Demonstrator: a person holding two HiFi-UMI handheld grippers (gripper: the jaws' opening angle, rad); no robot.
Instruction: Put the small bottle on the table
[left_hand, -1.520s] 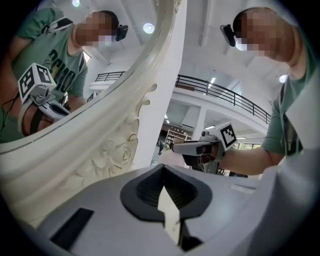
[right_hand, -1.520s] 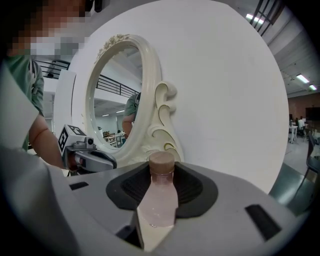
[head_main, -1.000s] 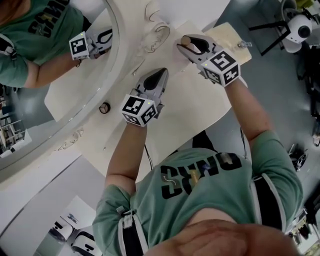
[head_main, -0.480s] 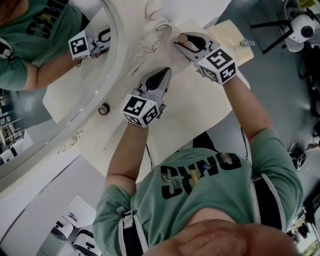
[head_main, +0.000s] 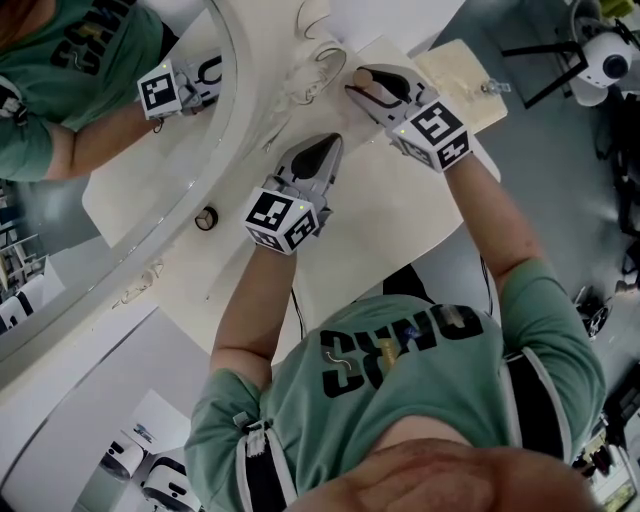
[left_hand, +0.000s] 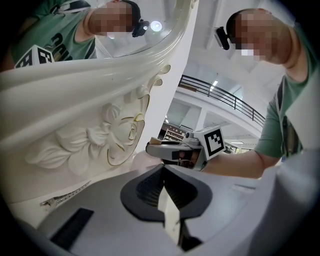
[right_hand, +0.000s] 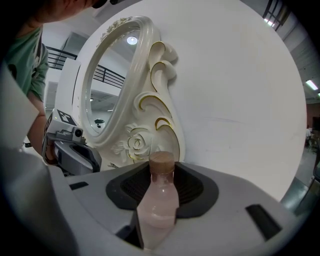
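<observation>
Pink small bottle (right_hand: 159, 200) pinched lengthwise, cap outward, in right gripper (head_main: 358, 86), toward one o'clock of table (head_main: 400, 215), near mirror frame (right_hand: 148, 60). Carrying step; not yet set down. Next: lower gently, then release. Left gripper (left_hand: 164, 172) pressed together, empty.

Pale milky-pink bottle (right_hand: 159, 205), brown cap (right_hand: 162, 161). Cream mirror frame (right_hand: 141, 60), gold edging on scrolls and rose. Ivory table (head_main: 390, 215). Grey left gripper (head_main: 325, 148) and right gripper (head_main: 358, 85), black pads (right_hand: 192, 187); marker cubes (head_main: 278, 218) in black-and-white squares. Green shirt (head_main: 420, 380), black lettering. Grey floor (head_main: 560, 170).
</observation>
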